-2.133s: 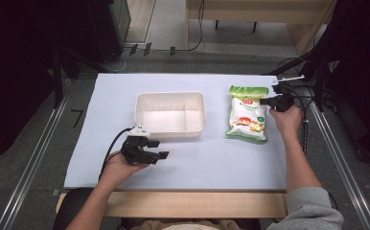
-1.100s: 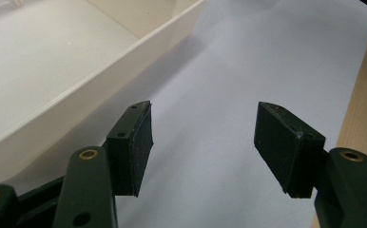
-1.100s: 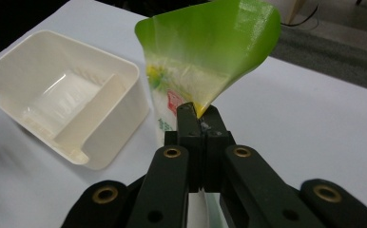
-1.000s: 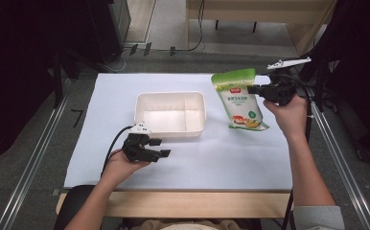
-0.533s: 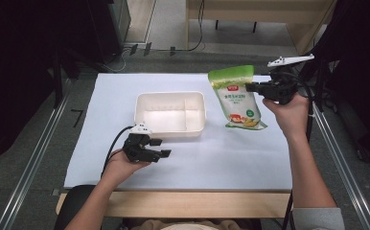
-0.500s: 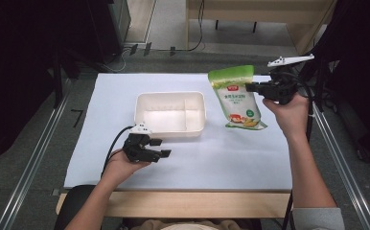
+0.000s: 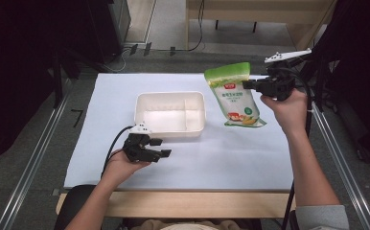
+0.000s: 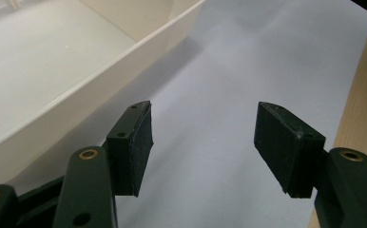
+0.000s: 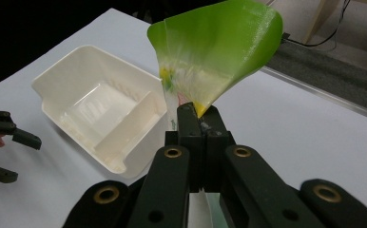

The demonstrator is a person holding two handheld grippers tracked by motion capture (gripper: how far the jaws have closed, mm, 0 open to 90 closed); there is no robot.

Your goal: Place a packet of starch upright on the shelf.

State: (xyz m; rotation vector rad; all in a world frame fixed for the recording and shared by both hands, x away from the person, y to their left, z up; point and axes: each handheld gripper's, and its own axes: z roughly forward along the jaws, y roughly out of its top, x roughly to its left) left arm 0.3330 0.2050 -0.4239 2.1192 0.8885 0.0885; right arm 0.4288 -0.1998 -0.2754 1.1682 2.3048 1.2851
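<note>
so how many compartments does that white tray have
2. The white tray is split by one divider: a wide compartment on its left in the high view, and a narrow compartment on its right, nearest the green pouch.

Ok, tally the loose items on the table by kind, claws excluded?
White two-compartment plastic tray: 1
Green snack pouch with printed front, pinched in the right claw: 1
Total: 2

Grey floor (image 7: 25, 158), wooden furniture (image 7: 250, 12) beyond the table.
</note>
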